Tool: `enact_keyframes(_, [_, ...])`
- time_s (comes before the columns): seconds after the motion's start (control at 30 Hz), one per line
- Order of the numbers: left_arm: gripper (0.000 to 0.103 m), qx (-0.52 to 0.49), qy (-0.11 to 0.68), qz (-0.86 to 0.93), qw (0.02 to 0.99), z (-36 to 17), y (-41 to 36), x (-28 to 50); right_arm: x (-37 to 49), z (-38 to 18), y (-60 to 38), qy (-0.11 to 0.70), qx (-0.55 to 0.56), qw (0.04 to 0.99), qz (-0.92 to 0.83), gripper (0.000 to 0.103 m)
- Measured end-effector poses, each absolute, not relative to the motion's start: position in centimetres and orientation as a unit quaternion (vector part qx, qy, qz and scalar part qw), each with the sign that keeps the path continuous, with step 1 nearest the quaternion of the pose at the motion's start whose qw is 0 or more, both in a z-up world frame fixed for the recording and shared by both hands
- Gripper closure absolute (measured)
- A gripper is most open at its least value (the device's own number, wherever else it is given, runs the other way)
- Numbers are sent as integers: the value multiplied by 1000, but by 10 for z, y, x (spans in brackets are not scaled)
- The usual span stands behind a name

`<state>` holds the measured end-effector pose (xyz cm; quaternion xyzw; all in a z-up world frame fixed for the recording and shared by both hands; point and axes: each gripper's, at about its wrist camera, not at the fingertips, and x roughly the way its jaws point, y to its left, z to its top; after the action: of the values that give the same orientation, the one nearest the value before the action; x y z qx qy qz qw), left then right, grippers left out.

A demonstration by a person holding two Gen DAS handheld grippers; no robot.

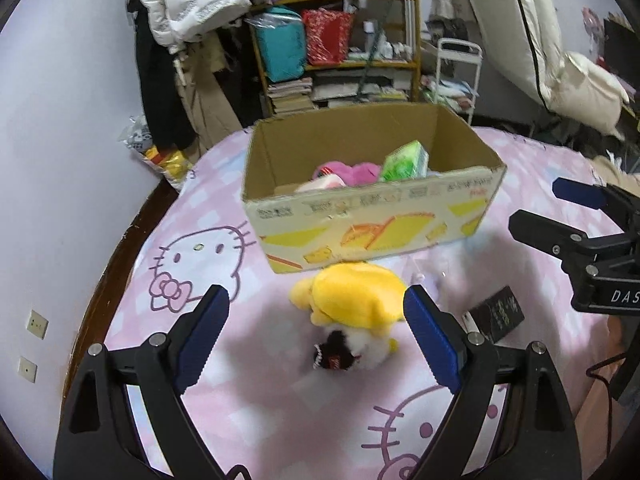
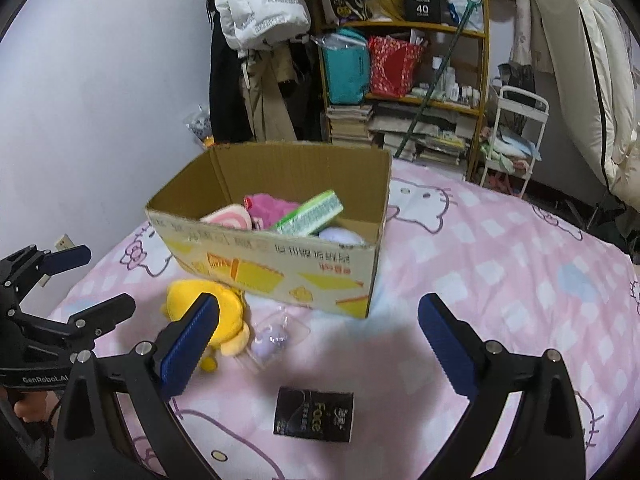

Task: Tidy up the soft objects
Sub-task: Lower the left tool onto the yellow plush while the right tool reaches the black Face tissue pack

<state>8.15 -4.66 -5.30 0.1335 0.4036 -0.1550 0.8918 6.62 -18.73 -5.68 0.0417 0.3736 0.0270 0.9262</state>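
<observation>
A yellow plush toy (image 1: 352,300) with a white and black part lies on the pink bed in front of an open cardboard box (image 1: 372,224). My left gripper (image 1: 316,320) is open, its jaws on either side of the plush just above it. The box (image 2: 280,264) holds a pink plush (image 2: 272,206), a green tissue pack (image 2: 312,214) and a pale purple item (image 2: 340,236). My right gripper (image 2: 320,328) is open and empty over the bed. A black packet (image 2: 314,412) lies below it, and a clear bag with a purple item (image 2: 272,340) lies beside the yellow plush (image 2: 224,312).
The bed has a pink Hello Kitty sheet (image 2: 500,272). A purple wall runs along the left. A cluttered shelf (image 2: 404,68), hanging clothes (image 2: 256,40) and a white cart (image 2: 516,136) stand behind the bed. My right gripper shows in the left wrist view (image 1: 580,236).
</observation>
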Motion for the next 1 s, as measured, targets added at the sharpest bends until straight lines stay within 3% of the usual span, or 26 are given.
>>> enact_keyframes(1.0, [15, 180, 477, -191, 839, -103, -76, 98, 75, -109, -186, 487, 78, 870, 25, 0])
